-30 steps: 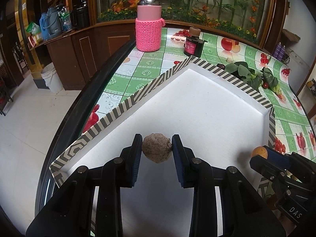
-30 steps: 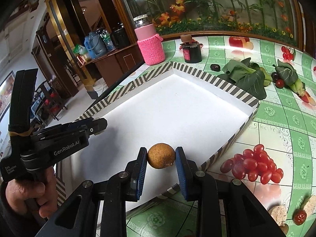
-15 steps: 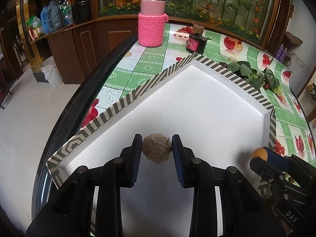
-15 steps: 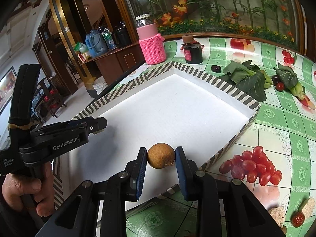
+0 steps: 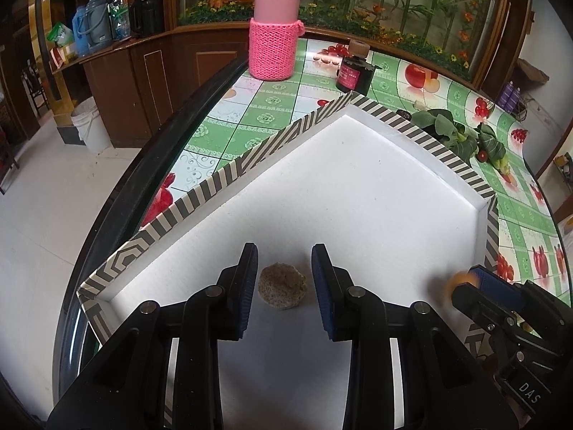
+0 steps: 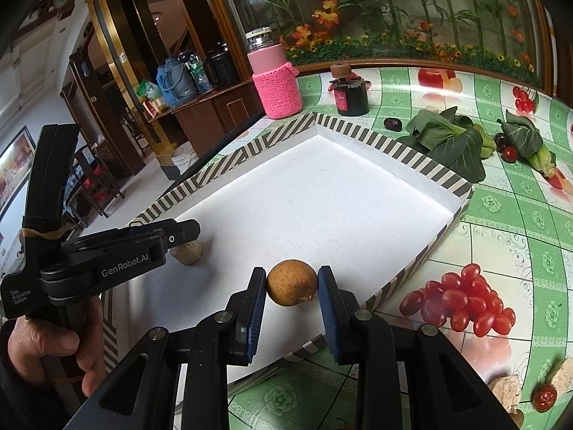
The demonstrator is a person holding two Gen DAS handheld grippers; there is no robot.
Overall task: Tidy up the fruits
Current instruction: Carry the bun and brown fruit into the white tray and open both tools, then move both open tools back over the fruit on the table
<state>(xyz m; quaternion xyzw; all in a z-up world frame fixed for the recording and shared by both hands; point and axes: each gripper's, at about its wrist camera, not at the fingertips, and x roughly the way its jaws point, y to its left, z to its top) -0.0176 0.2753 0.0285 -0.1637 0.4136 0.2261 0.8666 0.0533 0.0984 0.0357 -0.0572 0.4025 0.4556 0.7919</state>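
Observation:
A white tray with a striped rim lies on the green fruit-print tablecloth. My left gripper is open; a rough beige-grey fruit lies on the tray floor between its fingers, clear of both pads. It also shows in the right wrist view under the left gripper. My right gripper is shut on a round tan fruit over the tray's near edge. That fruit shows blurred in the left wrist view.
A pink knit-sleeved jar and a dark small bottle stand beyond the tray. Leafy greens, a dark fruit and small red fruits lie to the right. The table edge drops off at left.
My left gripper has opened and let the beige-grey fruit drop onto the tray floor. My right gripper still holds the tan fruit, a little further over the tray.

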